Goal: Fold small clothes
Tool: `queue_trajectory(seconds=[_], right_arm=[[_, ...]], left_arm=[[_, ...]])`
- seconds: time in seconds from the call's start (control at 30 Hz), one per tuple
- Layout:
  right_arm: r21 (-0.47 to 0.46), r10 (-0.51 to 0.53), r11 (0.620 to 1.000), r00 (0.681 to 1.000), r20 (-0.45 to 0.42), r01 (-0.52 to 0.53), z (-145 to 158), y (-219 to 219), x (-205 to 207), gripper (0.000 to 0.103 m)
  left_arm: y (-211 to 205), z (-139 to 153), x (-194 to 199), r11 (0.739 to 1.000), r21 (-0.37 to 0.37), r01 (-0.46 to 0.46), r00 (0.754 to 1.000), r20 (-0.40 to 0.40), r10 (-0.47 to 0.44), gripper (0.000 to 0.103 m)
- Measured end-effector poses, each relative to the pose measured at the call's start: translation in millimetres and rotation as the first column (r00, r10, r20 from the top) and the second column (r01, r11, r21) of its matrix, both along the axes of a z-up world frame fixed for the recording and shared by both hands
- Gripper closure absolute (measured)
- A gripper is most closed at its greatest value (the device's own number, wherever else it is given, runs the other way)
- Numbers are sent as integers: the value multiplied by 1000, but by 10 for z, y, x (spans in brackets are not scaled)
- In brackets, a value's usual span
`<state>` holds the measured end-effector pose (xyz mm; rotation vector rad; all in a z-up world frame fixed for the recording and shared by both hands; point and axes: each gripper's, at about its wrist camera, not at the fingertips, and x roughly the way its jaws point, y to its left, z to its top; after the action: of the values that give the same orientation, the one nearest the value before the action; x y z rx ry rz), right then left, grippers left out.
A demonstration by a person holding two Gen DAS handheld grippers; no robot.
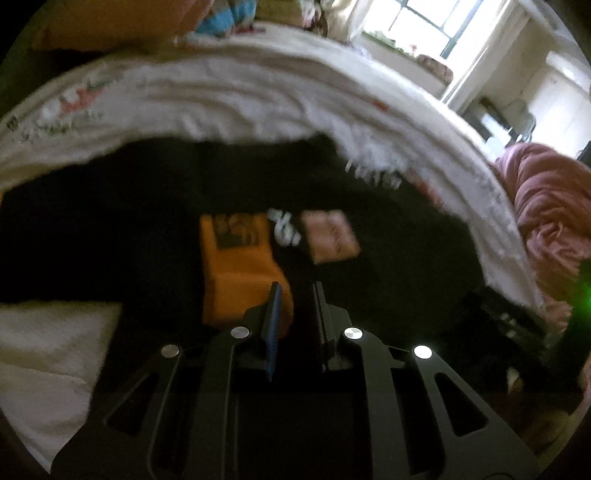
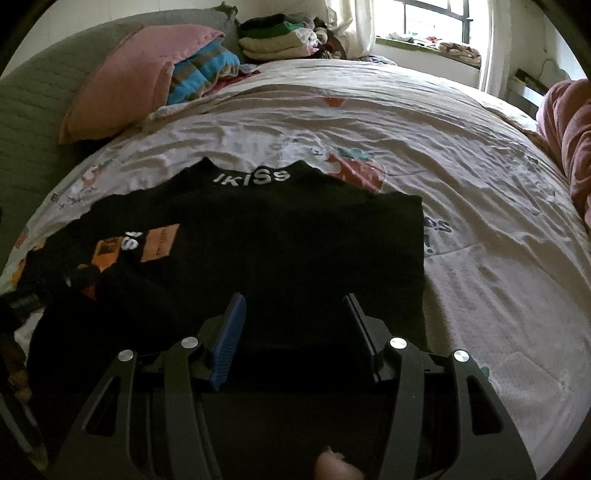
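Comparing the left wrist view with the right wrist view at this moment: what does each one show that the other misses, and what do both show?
Only the left wrist view shows the left gripper, its jaws nearly together, above the shirt's orange patch.

Only the right wrist view shows the right gripper, jaws apart over the shirt's lower part, the white collar lettering, the pink pillow and the stack of folded clothes.

Both show the black shirt spread on the printed bedsheet, and the window.
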<state>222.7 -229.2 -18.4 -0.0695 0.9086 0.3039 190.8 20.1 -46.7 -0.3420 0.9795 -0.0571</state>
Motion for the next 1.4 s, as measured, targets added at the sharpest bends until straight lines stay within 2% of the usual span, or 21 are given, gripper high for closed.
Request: queue_trajectory(seconds=[0.07,0.17,0.3,0.37,0.47,0.6,0.73,0.8,0.87,0.93,1.0,1.07,1.13,1.17,1.4], right_arm=[[-2,-11,1000,1000,-11,11,-50,-32,20,50],[-22,-49,999,997,-51,48,-186,-113,58,50],[-24,-82,996,993,-88,80,-335,-203,73,49],[-18,-91,996,992,-84,90,-321,-212,45,49],[47,-93,994,993,-73,96,-238,-248,-47,41],[53,-82,995,995,-51,84,-134,-228,-142,36],[79,-85,993,996,-38,88,-36,-211,-211,18],[105,-84,991,996,-33,87,18,-204,-253,17],[119,-79,990,997,-26,81,69,-175,-291,9],[125,-70,990,998,-10,70,118,-140,-335,7],[124,-58,991,998,4,57,163,-93,-374,6],[124,-53,991,999,12,51,194,-58,-400,6],[127,-45,991,999,19,42,220,-25,-426,6],[126,-41,991,999,23,38,234,-2,-439,6],[128,0,992,999,49,-6,349,183,-522,5]], left_arm=[[62,-119,-12,1000,-10,-8,999,-31,8,92],[185,-168,-54,996,-85,-19,999,-32,16,92],[228,-161,-115,995,-103,-9,1000,-24,7,91],[227,-152,-148,995,-103,-6,1000,-21,4,90],[212,-115,-165,995,-99,-5,1000,-22,3,90],[219,-70,-208,995,-96,-5,1000,-16,3,88],[219,-27,-233,996,-94,-4,1000,-8,3,77],[231,9,-259,996,-90,-9,1000,-1,9,70],[258,55,-295,996,-90,-21,1000,10,22,62],[281,105,-319,996,-88,-25,999,23,27,56],[299,147,-346,996,-81,-31,999,34,34,43],[333,196,-377,996,-75,-53,997,48,57,25],[380,235,-409,994,-81,-75,995,57,80,13],[396,251,-419,993,-81,-81,994,61,86,10],[490,344,-540,992,-13,-125,988,94,126,10]])
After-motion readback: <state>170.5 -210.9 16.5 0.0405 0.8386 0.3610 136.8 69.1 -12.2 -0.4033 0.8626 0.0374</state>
